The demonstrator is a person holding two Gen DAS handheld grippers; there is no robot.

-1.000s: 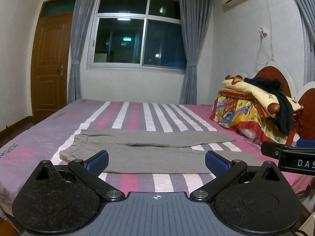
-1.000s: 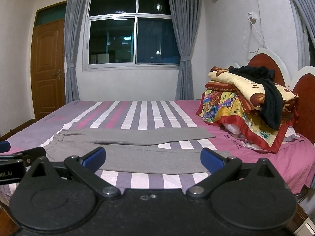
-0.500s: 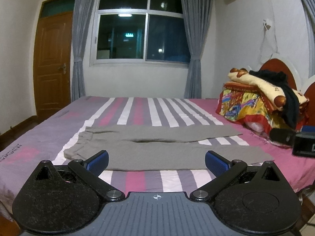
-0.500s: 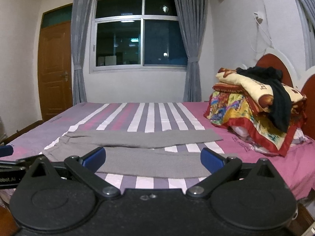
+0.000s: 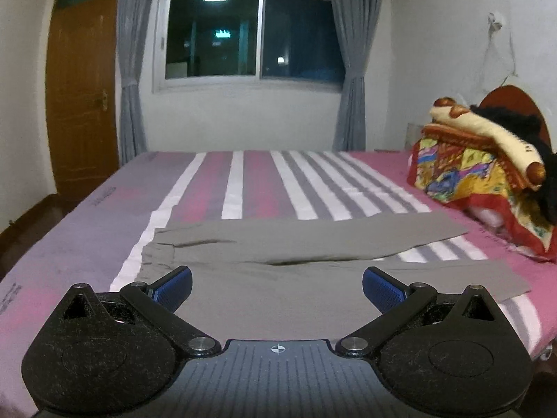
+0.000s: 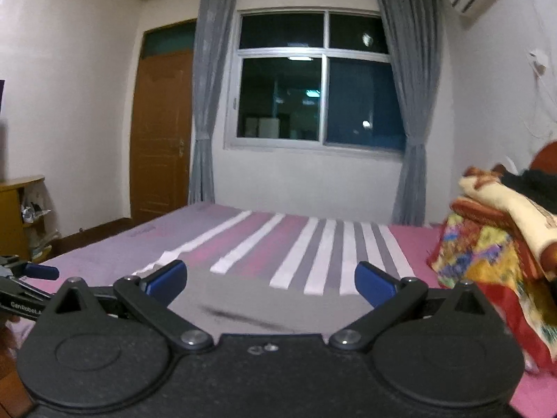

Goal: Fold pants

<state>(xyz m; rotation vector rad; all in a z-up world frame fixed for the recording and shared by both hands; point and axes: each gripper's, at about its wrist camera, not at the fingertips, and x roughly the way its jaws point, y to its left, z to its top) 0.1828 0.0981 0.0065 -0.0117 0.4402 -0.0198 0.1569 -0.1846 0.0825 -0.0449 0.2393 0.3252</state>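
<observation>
Currently left hand-held gripper (image 5: 276,284): blue pads spread wide, holding nothing, hovering above the near leg of the grey pants (image 5: 313,244). Right hand-held gripper (image 6: 271,282): equally wide apart, empty, low over the grey cloth. Pants lie flat across the striped bed (image 5: 243,181), waistband left, legs parted toward the right. Piled blankets (image 5: 487,170) with a black garment sit at the headboard end, apart from the pants. Versus 0.5 s ago: both cameras nearer and lower; right view has turned left, showing a wooden shelf (image 6: 21,209).
</observation>
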